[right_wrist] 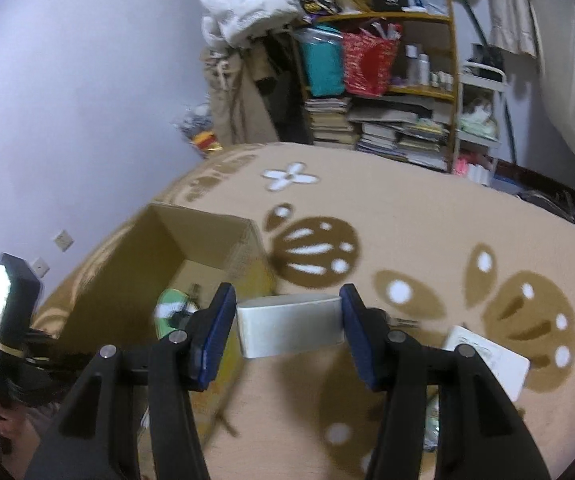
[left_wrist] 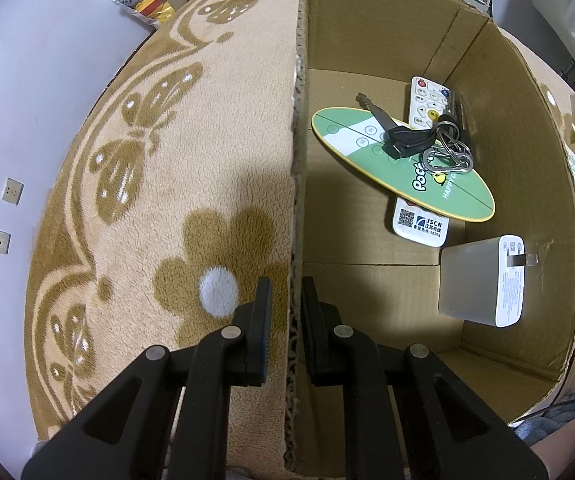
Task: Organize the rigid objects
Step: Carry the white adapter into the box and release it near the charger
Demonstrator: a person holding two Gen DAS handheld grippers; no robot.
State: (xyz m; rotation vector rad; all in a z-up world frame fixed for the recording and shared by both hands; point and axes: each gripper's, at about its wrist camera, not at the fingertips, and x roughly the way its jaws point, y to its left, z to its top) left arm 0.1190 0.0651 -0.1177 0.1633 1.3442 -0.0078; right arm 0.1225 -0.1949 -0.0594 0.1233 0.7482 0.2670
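Pale grey rectangular hard-shelled block (right_wrist: 290,326), centre of the right-wrist frame, held between the two blue-padded fingers of the right gripper (right_wrist: 287,320) by its short end faces; it hangs above the floral beige fleece blanket (right_wrist: 407,216), just right of the open brown cardboard box (right_wrist: 207,240). The block looks stiff, smooth and probably slippery, with rounded edges, so the flat opposing ends give the surest hold; its weight cannot be read. In the left-wrist frame, the left gripper (left_wrist: 285,320) stands with fingers narrowly set, one on each side of the box's near wall, seemingly pinching it. Inside the box lie a similar white-and-grey plug-in charger block (left_wrist: 483,280) at lower right, a green oval card (left_wrist: 399,160), a white remote control (left_wrist: 427,104) and a dark key bunch with metal carabiner (left_wrist: 427,140).
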